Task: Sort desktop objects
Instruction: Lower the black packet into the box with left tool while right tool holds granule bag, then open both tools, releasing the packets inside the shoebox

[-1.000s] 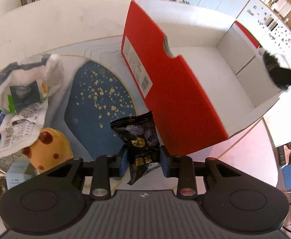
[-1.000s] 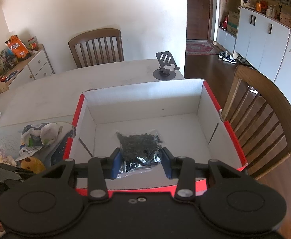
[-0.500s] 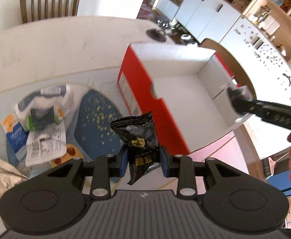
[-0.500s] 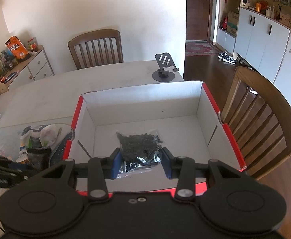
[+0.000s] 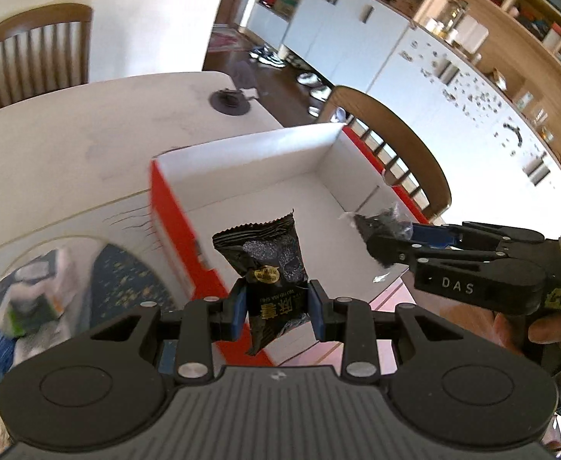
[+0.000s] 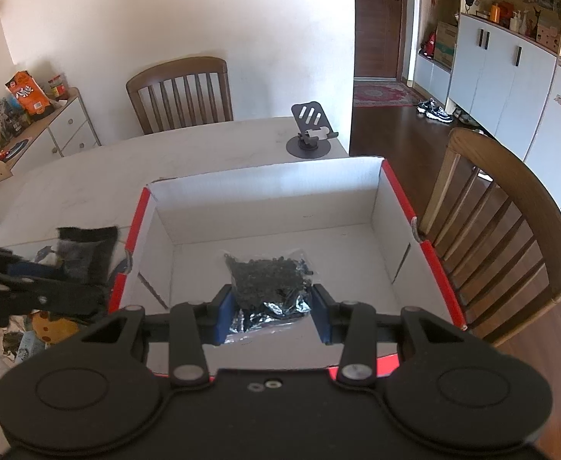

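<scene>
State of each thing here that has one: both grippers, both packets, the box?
Left gripper: shut on black snack packet.
Black snack packet: held in the air, upright.
Right gripper: shut on clear bag.
Clear bag: held over the box.
Box: open, no lid, inside looks empty.

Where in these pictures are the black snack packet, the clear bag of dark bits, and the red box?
black snack packet (image 5: pixel 268 257), left wrist view, printed front.
clear bag of dark bits (image 6: pixel 270 280), right wrist view, dark middle.
red box (image 6: pixel 265 188), right wrist view, inner far wall.

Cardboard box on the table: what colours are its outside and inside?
Red outside, white inside; left wrist view.
</scene>
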The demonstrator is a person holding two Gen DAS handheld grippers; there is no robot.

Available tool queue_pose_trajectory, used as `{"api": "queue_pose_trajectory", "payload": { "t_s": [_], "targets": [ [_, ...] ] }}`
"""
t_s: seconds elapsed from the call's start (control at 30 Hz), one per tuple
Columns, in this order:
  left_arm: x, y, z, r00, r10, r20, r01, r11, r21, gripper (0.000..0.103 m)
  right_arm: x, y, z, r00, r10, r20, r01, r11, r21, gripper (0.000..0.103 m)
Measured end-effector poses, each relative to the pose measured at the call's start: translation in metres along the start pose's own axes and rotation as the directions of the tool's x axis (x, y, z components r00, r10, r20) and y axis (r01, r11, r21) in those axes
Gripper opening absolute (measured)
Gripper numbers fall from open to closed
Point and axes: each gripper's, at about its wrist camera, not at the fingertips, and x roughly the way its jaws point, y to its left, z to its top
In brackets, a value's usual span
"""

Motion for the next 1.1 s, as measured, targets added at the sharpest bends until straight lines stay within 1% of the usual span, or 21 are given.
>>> {"api": "queue_pose_trajectory", "payload": {
  "t_s": [0.27, 0.43, 0.57, 0.7, 0.8, 0.9, 1.1],
  "targets": [
    [0.046, -0.016, 0.017, 0.997, -0.010, -0.073, 0.017, 0.995, 0.097, 0.031, 0.017, -0.013, -0.001, 0.999, -0.026, -0.029, 0.026, 1.000, -0.001, 0.040],
    [0.073, -0.017, 0.025, 0.991, -0.010, -0.132, 0.027, 0.991, 0.131, 0.031, 0.033, -0.021, 0.000, 0.997, -0.032, -0.064, 0.032, 0.999, -0.012, 0.040],
    [0.096, -0.015, 0.031, 0.982, -0.003, -0.188, 0.032, 0.988, 0.151, 0.031, 0.051, -0.028, 0.002, 0.993, -0.046, -0.106, 0.045, 0.999, -0.015, 0.040],
    [0.117, -0.013, 0.034, 0.974, 0.023, -0.226, 0.015, 0.986, 0.167, 0.031, 0.071, -0.037, 0.002, 0.987, -0.068, -0.144, 0.068, 0.998, -0.001, 0.040],
    [0.129, -0.015, 0.034, 0.967, 0.028, -0.252, 0.019, 0.983, 0.181, 0.031, 0.085, -0.040, 0.002, 0.981, -0.049, -0.186, 0.050, 0.999, 0.002, 0.040],
    [0.140, -0.019, 0.034, 0.961, 0.038, -0.275, 0.020, 0.979, 0.204, 0.031, 0.095, -0.038, 0.004, 0.975, -0.031, -0.221, 0.026, 0.999, -0.026, 0.040],
    [0.156, -0.019, 0.029, 0.942, 0.066, -0.329, 0.008, 0.975, 0.220, 0.031, 0.109, -0.034, 0.005, 0.964, -0.050, -0.261, 0.036, 0.998, -0.060, 0.040]
  ]
}}
